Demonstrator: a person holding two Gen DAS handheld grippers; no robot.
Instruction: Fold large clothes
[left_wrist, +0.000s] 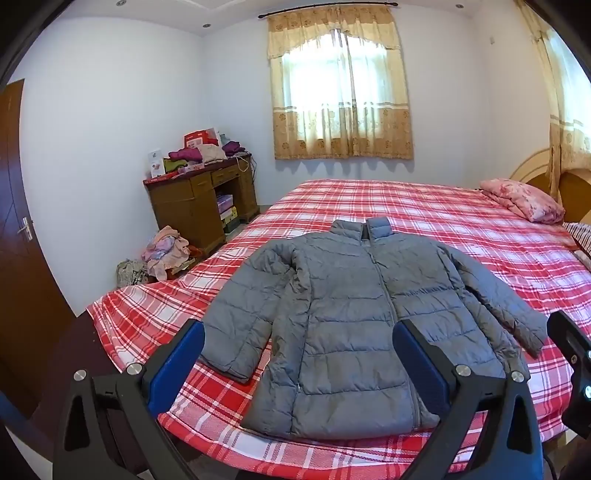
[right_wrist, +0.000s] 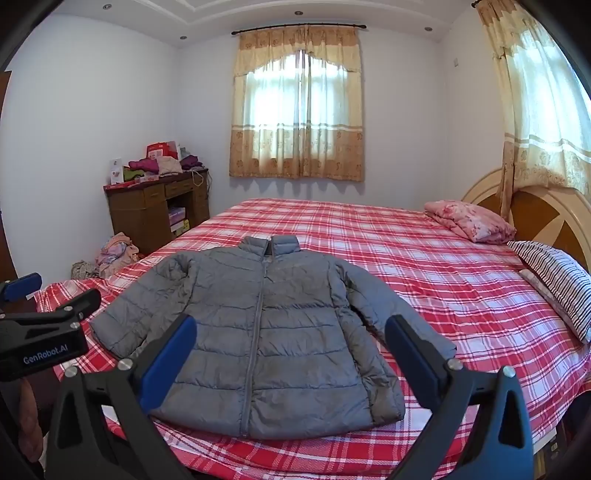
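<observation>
A grey quilted puffer jacket (left_wrist: 351, 314) lies flat and zipped, front up, on the red plaid bed (left_wrist: 461, 229), collar away from me, both sleeves spread out. It also shows in the right wrist view (right_wrist: 266, 332). My left gripper (left_wrist: 299, 354) is open and empty, held above the jacket's hem near the bed's front edge. My right gripper (right_wrist: 291, 350) is open and empty, also above the hem. The left gripper shows at the left edge of the right wrist view (right_wrist: 48, 314).
A pink folded quilt (right_wrist: 469, 221) and a striped pillow (right_wrist: 554, 280) lie by the headboard (right_wrist: 546, 218) at the right. A wooden desk (left_wrist: 199, 199) piled with clothes stands at the far left wall, with a clothes heap (left_wrist: 166, 251) on the floor. A brown door (left_wrist: 14, 221) is at the left.
</observation>
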